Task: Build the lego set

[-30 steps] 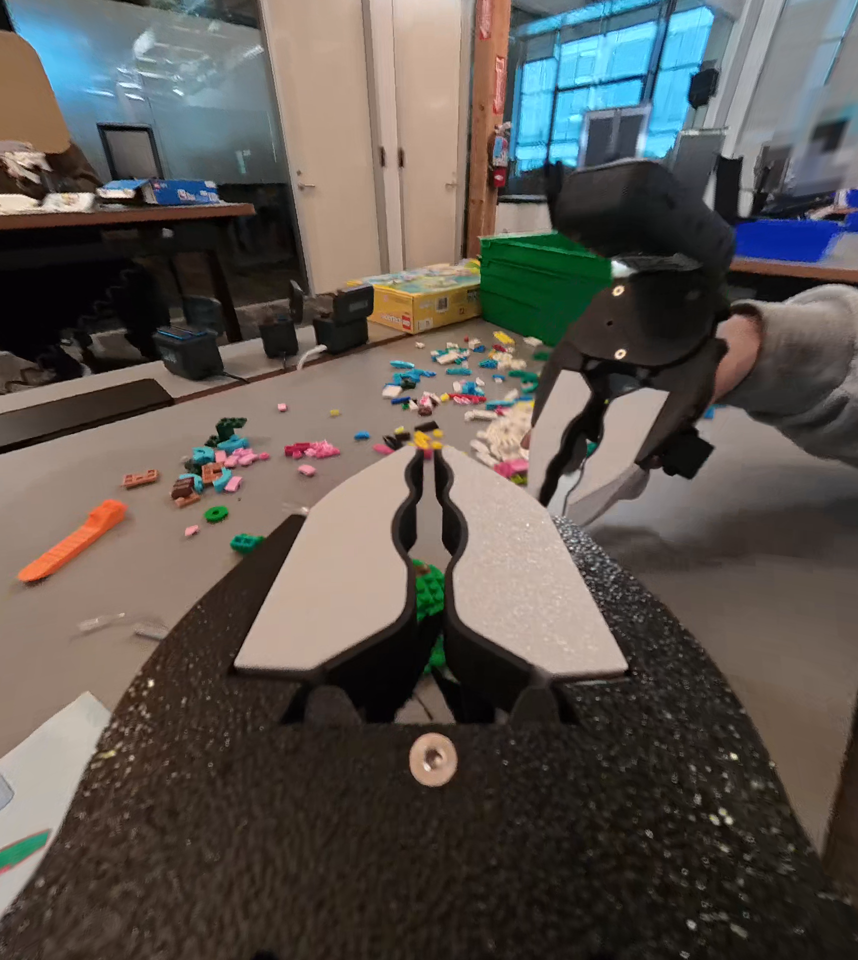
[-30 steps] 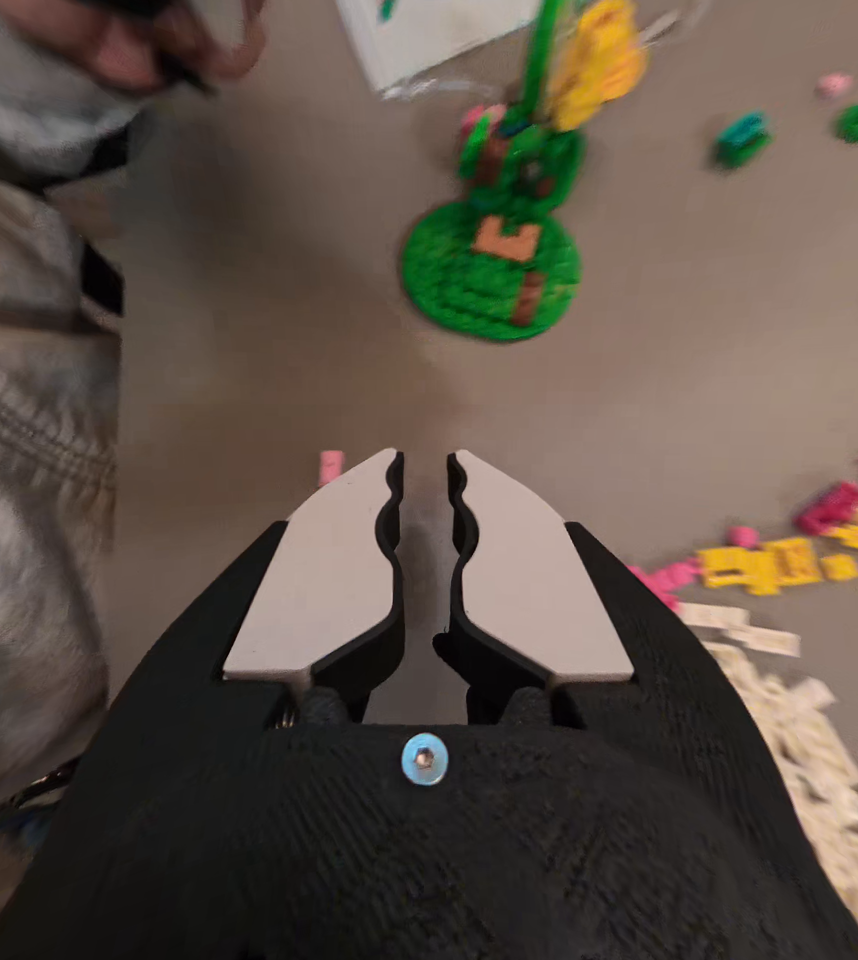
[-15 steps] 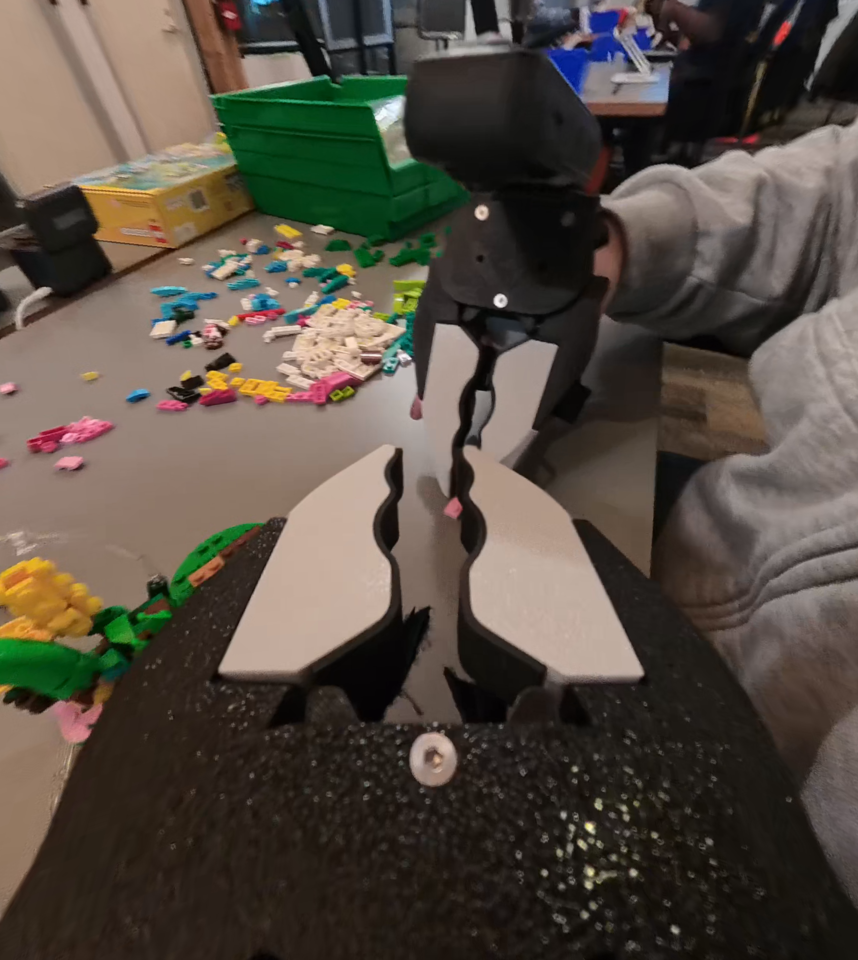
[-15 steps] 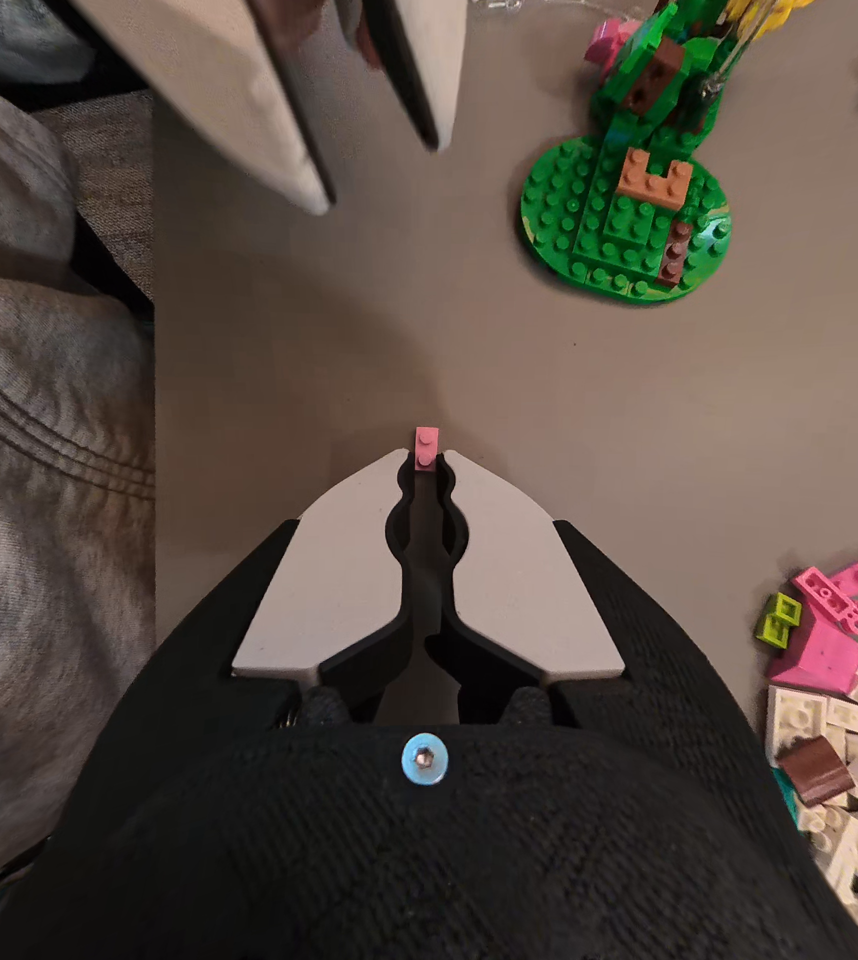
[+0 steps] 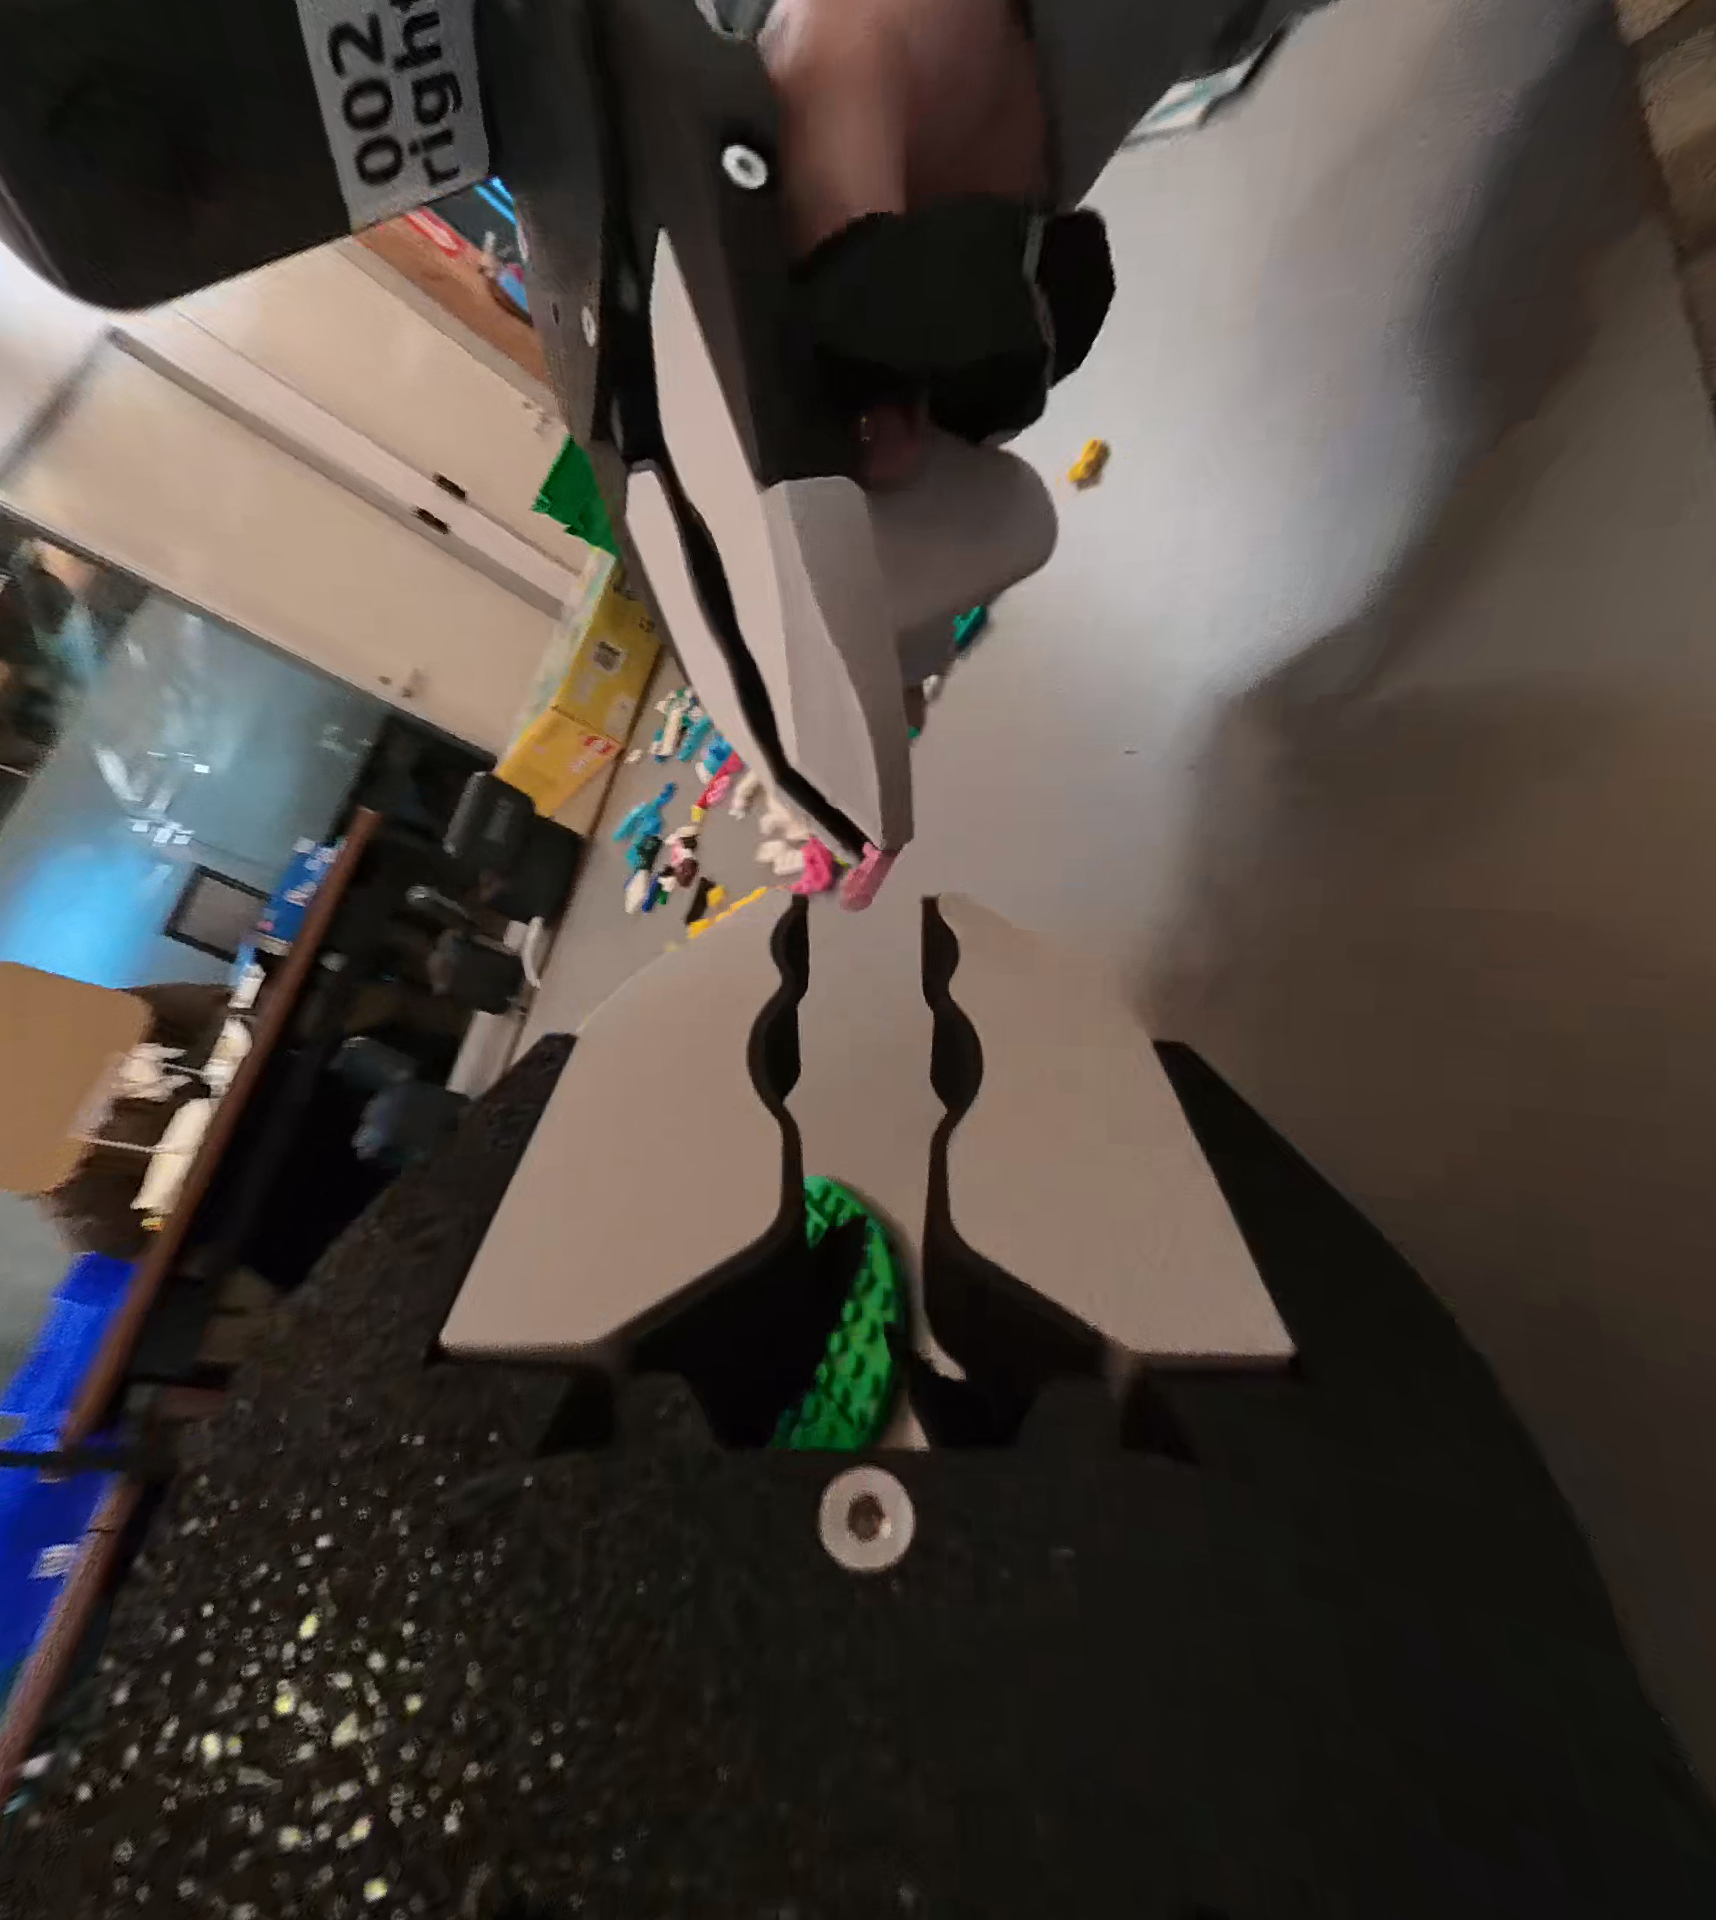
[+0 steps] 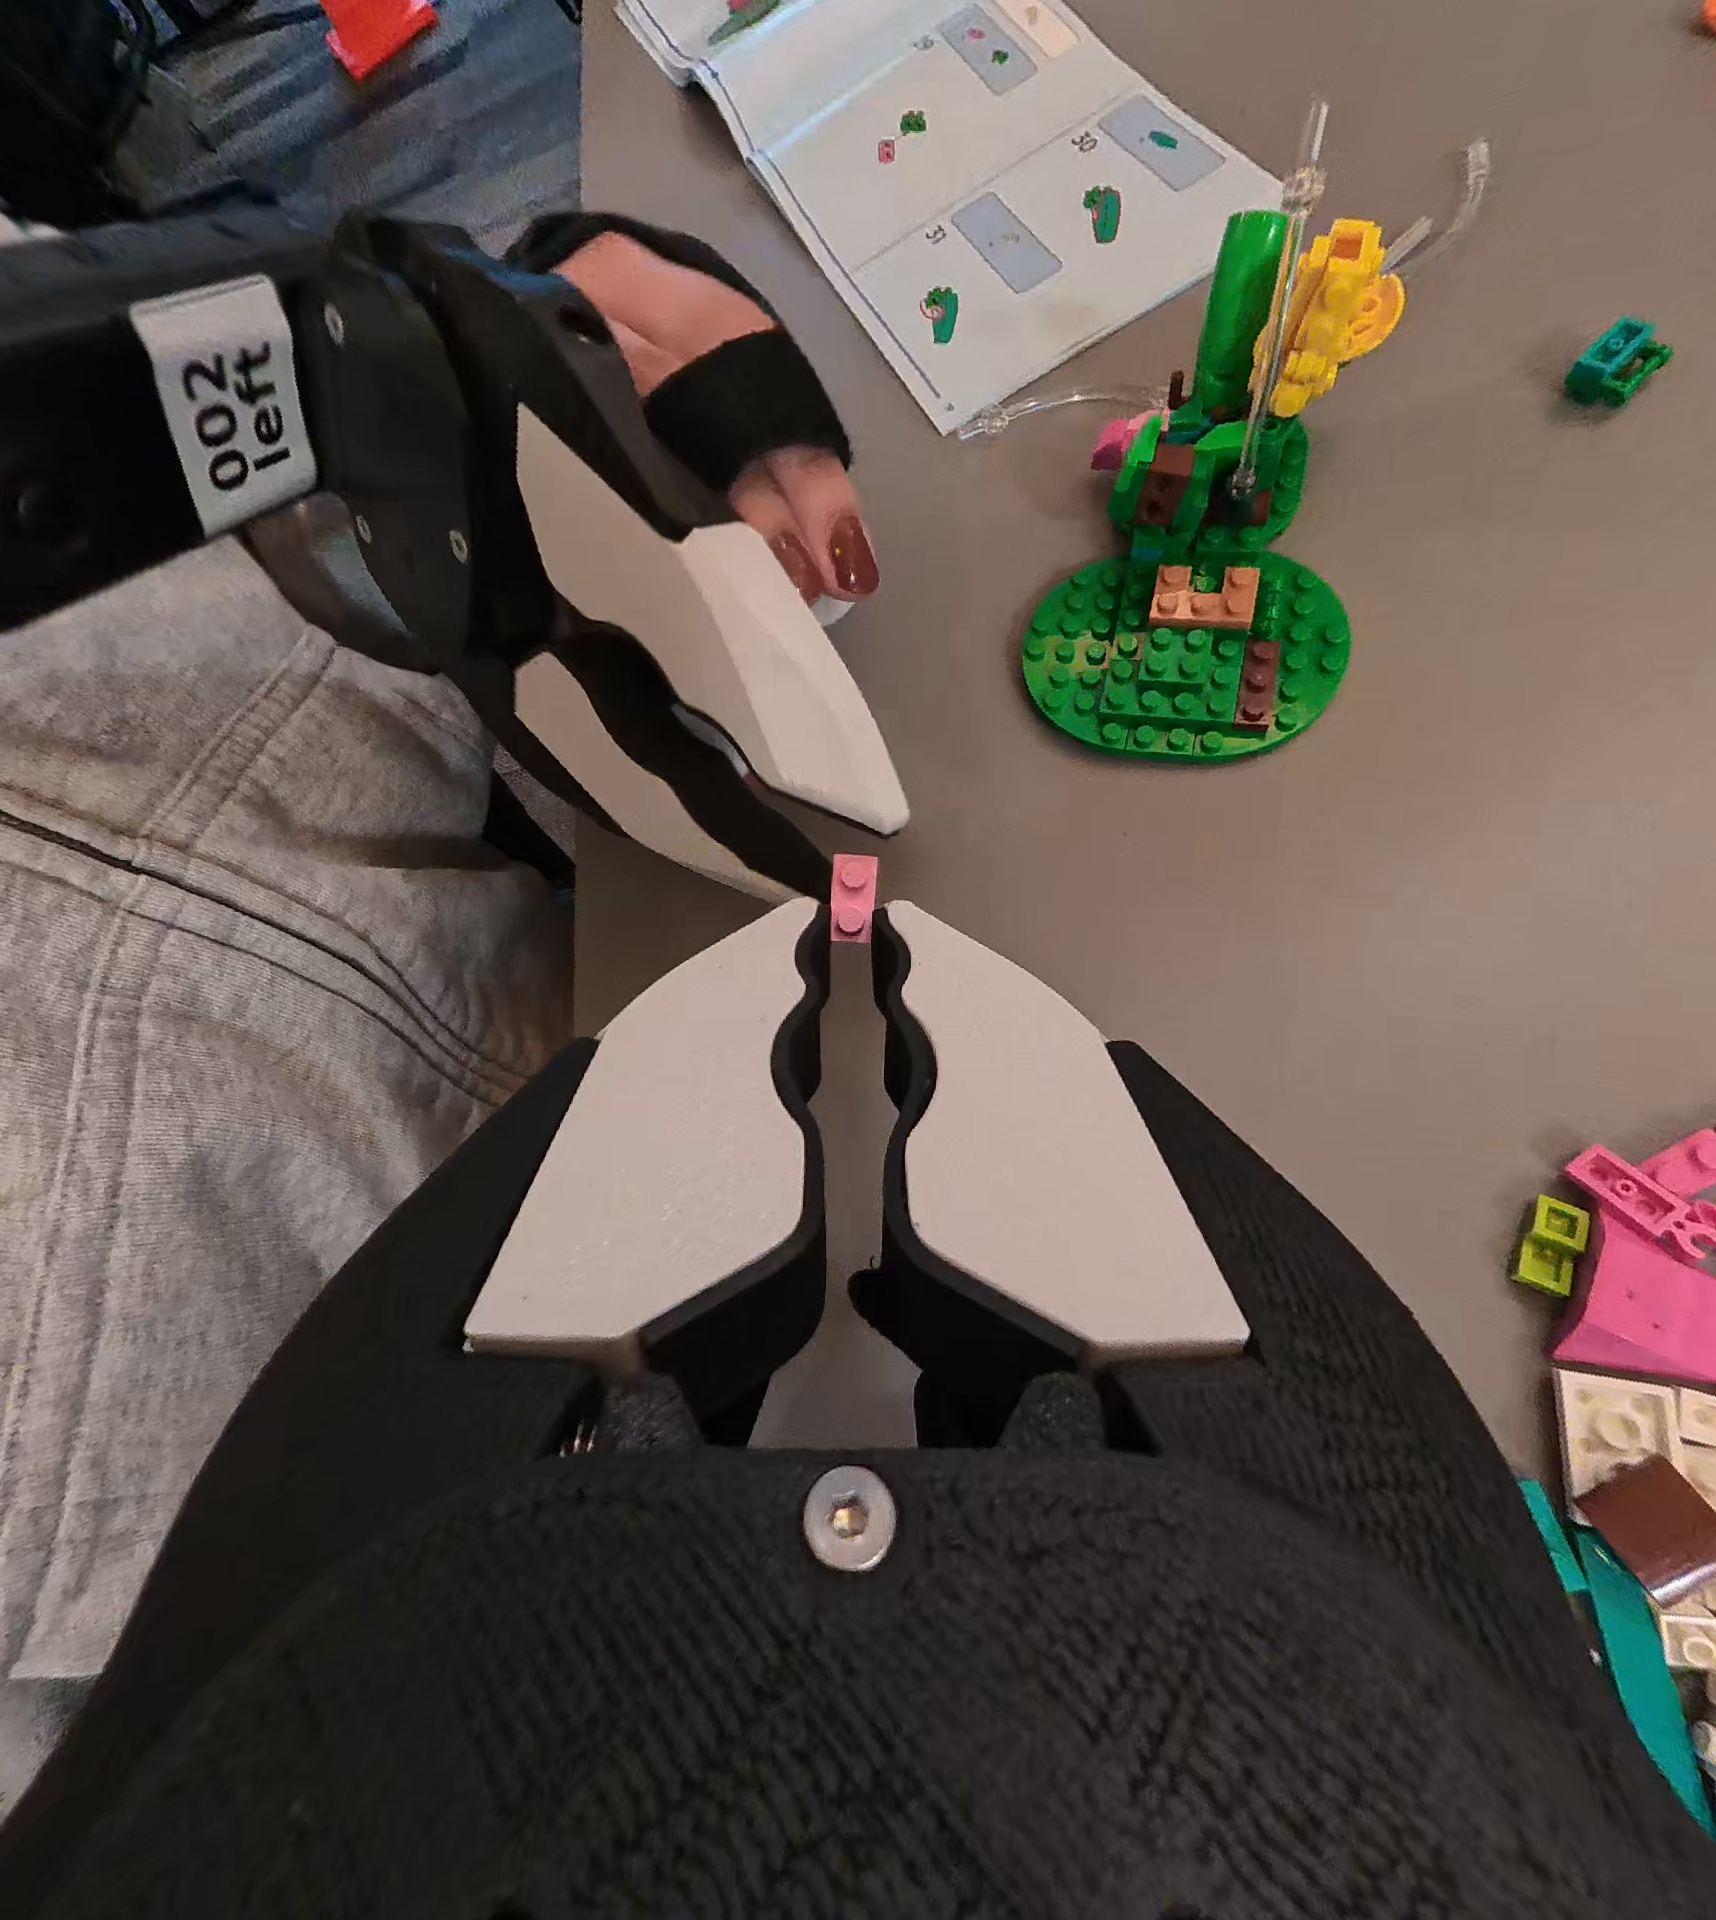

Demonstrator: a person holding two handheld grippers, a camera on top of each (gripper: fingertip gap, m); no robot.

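Observation:
My right gripper is shut on a small pink two-stud plate, which sticks out past its fingertips above the grey table. In the left wrist view the right gripper reaches down from above with the pink plate at its tips. My left gripper is open and empty, and the plate sits just ahead of its fingertips. In the right wrist view the left gripper comes in from the upper left, its open tips on either side of the plate's far end without pressing on it.
A green round baseplate with a green and yellow flower model stands behind to the right. An open instruction booklet lies beyond it. Loose pink, white and yellow bricks lie at the right. A grey sweatshirt fills the left.
My right gripper shut on the pink plate lying on the table and lifted it. My left gripper left the flower model, rolled sideways and came up to the plate with its jaws open.

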